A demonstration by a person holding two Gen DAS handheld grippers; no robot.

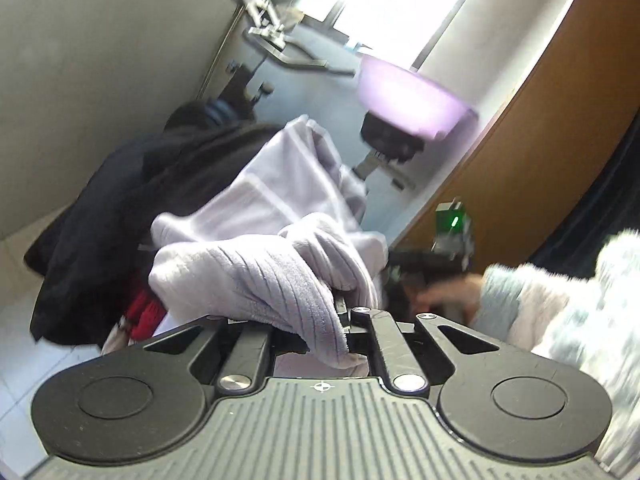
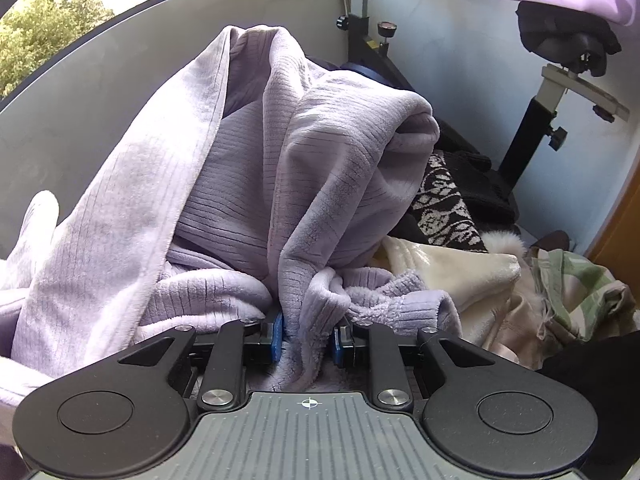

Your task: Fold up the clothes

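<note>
Holding the lilac fleece garment [image 2: 320,168] at two places, we have it strung between our two hands: the left hand-held gripper [image 1: 346,322] is clenched on a bunched fold of it, and the right hand-held gripper [image 2: 308,340] has its blue pads [image 2: 277,338] clamped on a thick gather, with a ribbed cuff [image 2: 416,306] lying just beside the right jaw. Seen from the right wrist, the cloth rises from the jaws up and away to a high peak, so its long axis runs roughly upward from that grip, and loose folds drape down to the left. We judge the right hand the lower anchor and the left the raised end; the next move turns on pulling those two grips apart to spread the garment flat. We see no tabletop. As for containers, none shows clearly: the pile of other clothes [image 2: 500,280], cream, patterned and green plaid, lies loose to the right of the right grip, near the exercise bike [image 2: 532,128], with dark garments [image 1: 120,216] hanging beyond the fleece in the left view.
</note>
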